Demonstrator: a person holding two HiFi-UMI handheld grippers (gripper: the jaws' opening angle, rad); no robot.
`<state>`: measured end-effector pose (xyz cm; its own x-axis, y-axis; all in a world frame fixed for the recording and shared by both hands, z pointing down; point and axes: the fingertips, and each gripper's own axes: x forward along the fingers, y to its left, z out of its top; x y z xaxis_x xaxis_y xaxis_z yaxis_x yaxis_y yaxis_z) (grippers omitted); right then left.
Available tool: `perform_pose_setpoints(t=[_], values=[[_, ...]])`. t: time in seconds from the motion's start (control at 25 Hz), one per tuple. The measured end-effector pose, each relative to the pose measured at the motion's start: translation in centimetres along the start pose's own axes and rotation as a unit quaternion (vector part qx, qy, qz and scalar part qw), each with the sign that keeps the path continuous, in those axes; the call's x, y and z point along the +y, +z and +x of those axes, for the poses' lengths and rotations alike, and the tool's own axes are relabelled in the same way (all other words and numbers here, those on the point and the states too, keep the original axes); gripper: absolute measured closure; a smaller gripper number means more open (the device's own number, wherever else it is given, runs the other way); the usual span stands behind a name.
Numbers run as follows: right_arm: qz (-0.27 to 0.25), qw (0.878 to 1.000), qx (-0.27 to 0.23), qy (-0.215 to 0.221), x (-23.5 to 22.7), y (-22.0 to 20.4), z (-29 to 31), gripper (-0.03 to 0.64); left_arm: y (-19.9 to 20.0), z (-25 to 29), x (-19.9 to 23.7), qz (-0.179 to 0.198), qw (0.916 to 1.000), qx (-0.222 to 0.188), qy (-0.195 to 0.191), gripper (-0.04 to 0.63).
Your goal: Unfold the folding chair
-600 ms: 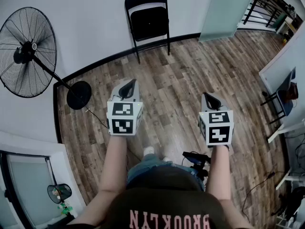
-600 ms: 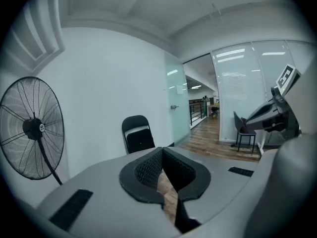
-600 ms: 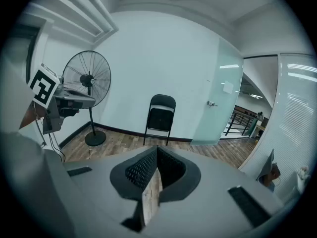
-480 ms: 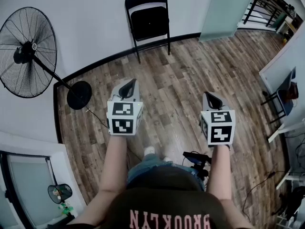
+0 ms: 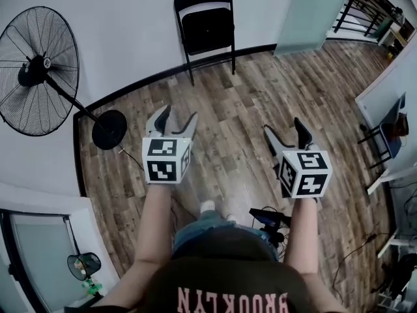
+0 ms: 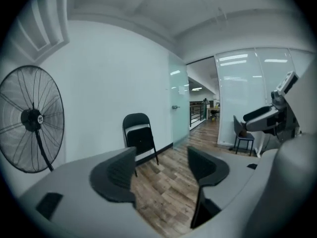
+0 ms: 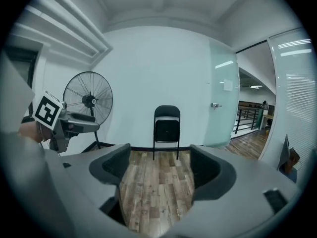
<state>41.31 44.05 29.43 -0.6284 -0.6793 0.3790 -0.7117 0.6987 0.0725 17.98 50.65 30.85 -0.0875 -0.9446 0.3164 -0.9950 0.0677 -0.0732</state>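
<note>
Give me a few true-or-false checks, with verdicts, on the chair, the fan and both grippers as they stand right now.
1. The folding chair stands folded up against the wall. True.
2. The left gripper is shut on the chair's frame. False: its jaws stand apart with only floor between them, and the chair is well ahead of it.
3. The right gripper is open and holds nothing. True.
4. In the head view the pedestal fan stands to the right of the chair. False: it stands to the chair's left, by the same wall.
</note>
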Motion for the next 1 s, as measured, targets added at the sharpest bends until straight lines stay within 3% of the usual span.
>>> perform_pose_setpoints(t=[0.08, 0.16, 0.44, 0.6, 0.68, 0.84, 1.0], values=[[-0.002, 1.0, -0.018, -0.011, 0.5, 0.4, 0.9, 0.135, -0.1, 0.4, 1.4, -0.028, 0.9995, -0.013, 0.002, 0.093], [0.0, 0.999, -0.024, -0.026, 0.9, 0.5, 2.0, 0.072, -0.1, 0.7, 3.2, -0.047, 0.9984, -0.029, 0.01, 0.027], [0.064, 0.997, -0.023, -0.023, 3.9, 1.9, 5.6, 0.058, -0.4, 1.7, 8.5, -0.06, 0.9976, -0.033, 0.009, 0.023], [0.042, 0.999, -0.009, -0.019, 5.5, 3.0, 7.3, 0.06, 0.2, 2.3, 9.7, -0.092, 0.994, -0.054, -0.024, 0.023], [0.034, 0.999, 0.0, -0.016, 6.1, 3.5, 8.2, 0.061, 0.3, 2.6, 10.5, -0.086, 0.9945, -0.053, -0.026, 0.025], [0.045, 0.999, 0.012, -0.007, 6.6, 4.5, 10.1, 0.061, -0.5, 3.7, 12.1, -0.066, 0.9977, -0.012, -0.01, 0.025], [0.042, 0.999, 0.023, -0.006, 6.4, 5.0, 12.3, 0.063, -2.2, 4.9, 13.5, -0.087, 0.9958, 0.028, -0.005, 0.025]])
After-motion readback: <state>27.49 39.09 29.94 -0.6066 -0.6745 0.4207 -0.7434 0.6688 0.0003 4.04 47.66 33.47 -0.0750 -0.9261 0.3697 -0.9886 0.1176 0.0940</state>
